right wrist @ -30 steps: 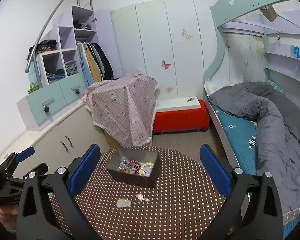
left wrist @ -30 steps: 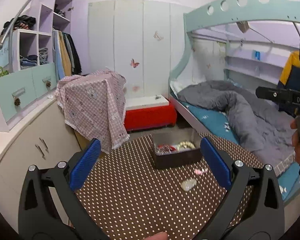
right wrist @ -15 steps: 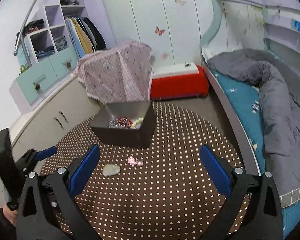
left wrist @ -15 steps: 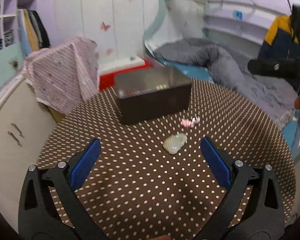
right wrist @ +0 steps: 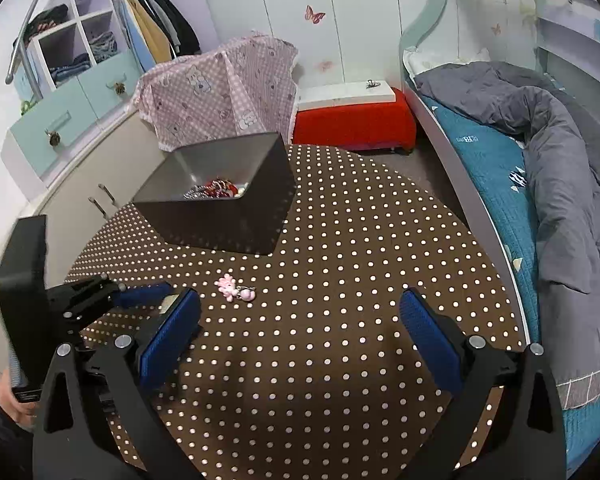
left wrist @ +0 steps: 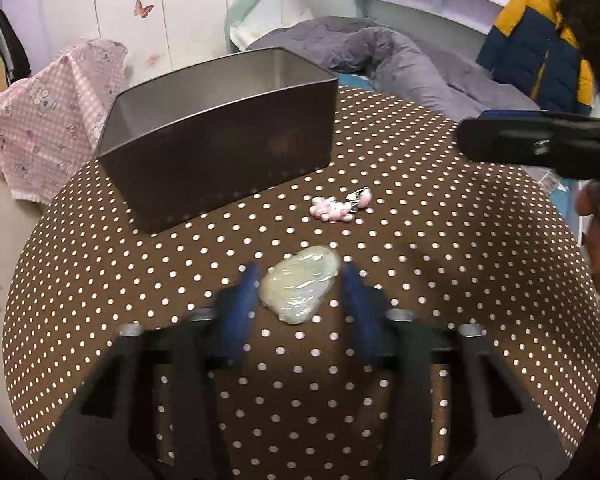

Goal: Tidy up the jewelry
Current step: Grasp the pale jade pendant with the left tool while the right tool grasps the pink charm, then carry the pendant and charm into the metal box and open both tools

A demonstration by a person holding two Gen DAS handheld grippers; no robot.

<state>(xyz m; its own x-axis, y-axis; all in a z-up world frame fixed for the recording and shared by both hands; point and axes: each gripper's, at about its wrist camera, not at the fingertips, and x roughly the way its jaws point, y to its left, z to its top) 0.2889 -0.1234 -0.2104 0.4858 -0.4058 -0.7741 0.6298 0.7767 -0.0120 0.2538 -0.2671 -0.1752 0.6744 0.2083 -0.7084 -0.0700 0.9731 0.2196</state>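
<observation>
Left tool [left wrist: 298,292]: low over the table [left wrist: 100,280], blurred, blue pads [left wrist: 240,300] set on either side of a pale translucent pendant [left wrist: 300,288]. The pads sit close to the piece; whether they press on it cannot be told.

Pale pendant: lies on the dotted brown cloth, between the left tool's pads, nearer that tool than the box.

Pink charm [left wrist: 340,206]: on the table ahead of the left tool and slightly right, just short of the box; in the right wrist view [right wrist: 234,288] it lies ahead and left of the right tool.

Dark box [left wrist: 220,144]: open-topped, rectangular, upright, beyond both loose pieces. Beads and red-and-silver items [right wrist: 216,190] show inside it.

Right tool [right wrist: 300,336]: above the table, pads wide apart, nothing between them; pendant hidden from this view behind the left tool.
</observation>
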